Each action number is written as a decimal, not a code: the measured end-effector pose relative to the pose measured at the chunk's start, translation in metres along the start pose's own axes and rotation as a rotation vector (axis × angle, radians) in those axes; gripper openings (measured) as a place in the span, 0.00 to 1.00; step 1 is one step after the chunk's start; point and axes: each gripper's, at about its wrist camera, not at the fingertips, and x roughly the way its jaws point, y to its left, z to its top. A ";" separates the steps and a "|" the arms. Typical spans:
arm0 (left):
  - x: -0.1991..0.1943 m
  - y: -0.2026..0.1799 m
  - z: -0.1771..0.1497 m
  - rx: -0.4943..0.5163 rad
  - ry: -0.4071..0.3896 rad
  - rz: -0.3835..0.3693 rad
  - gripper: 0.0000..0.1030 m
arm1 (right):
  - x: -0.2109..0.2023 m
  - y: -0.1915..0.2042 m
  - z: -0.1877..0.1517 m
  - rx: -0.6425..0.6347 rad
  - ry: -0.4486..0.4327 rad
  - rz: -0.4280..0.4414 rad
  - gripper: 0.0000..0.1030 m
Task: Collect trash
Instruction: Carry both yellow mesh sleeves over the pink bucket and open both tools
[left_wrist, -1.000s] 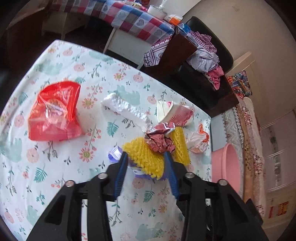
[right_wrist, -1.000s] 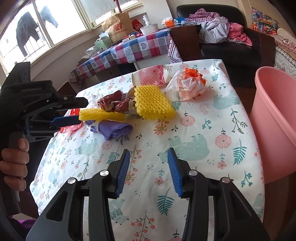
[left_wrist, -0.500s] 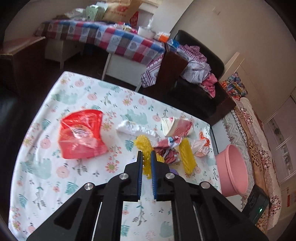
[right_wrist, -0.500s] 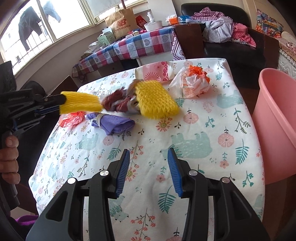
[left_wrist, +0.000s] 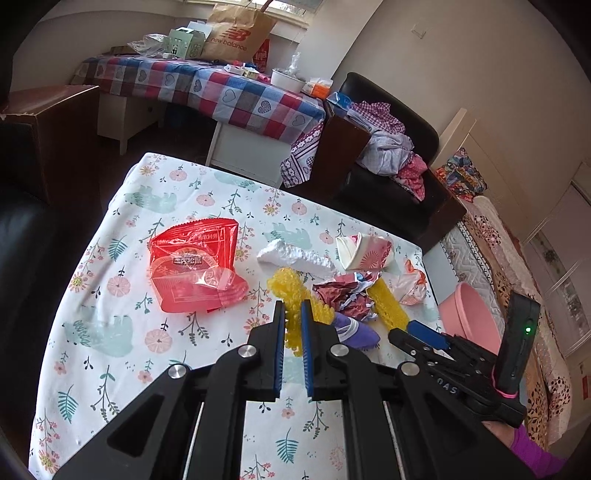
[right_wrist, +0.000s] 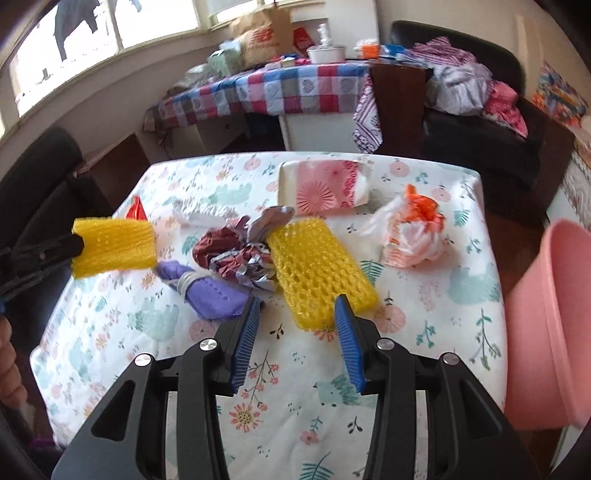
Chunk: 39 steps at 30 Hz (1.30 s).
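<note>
My left gripper (left_wrist: 291, 314) is shut on a yellow foam net (left_wrist: 291, 291) and holds it lifted above the floral table; the net also shows at the left of the right wrist view (right_wrist: 112, 247). My right gripper (right_wrist: 297, 306) is open, its jaws on either side of the near end of a second yellow foam net (right_wrist: 317, 266) that lies on the table. A crumpled maroon wrapper (right_wrist: 236, 256), a purple glove (right_wrist: 210, 295), a flattened paper cup (right_wrist: 321, 186), a white-orange plastic bag (right_wrist: 413, 232), a red snack bag (left_wrist: 195, 266) and a white foam piece (left_wrist: 299, 256) lie around.
A pink tub (right_wrist: 554, 325) stands off the table's right edge, also in the left wrist view (left_wrist: 469, 317). The floral table (right_wrist: 424, 332) ends close on the right. Behind are a checked-cloth table (left_wrist: 221, 92) and a black armchair with clothes (left_wrist: 388, 155).
My left gripper shut on the yellow foam net and lifted it back off the pile. My right gripper moved forward to the second yellow net, still open.
</note>
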 end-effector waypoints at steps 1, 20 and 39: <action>0.000 0.001 -0.001 -0.002 0.001 -0.002 0.07 | 0.003 0.004 0.000 -0.027 0.002 -0.024 0.42; -0.018 -0.032 0.005 0.067 -0.047 -0.085 0.07 | -0.063 -0.029 -0.009 0.104 -0.095 0.008 0.08; 0.039 -0.211 0.003 0.410 0.035 -0.341 0.07 | -0.137 -0.164 -0.061 0.450 -0.210 -0.205 0.08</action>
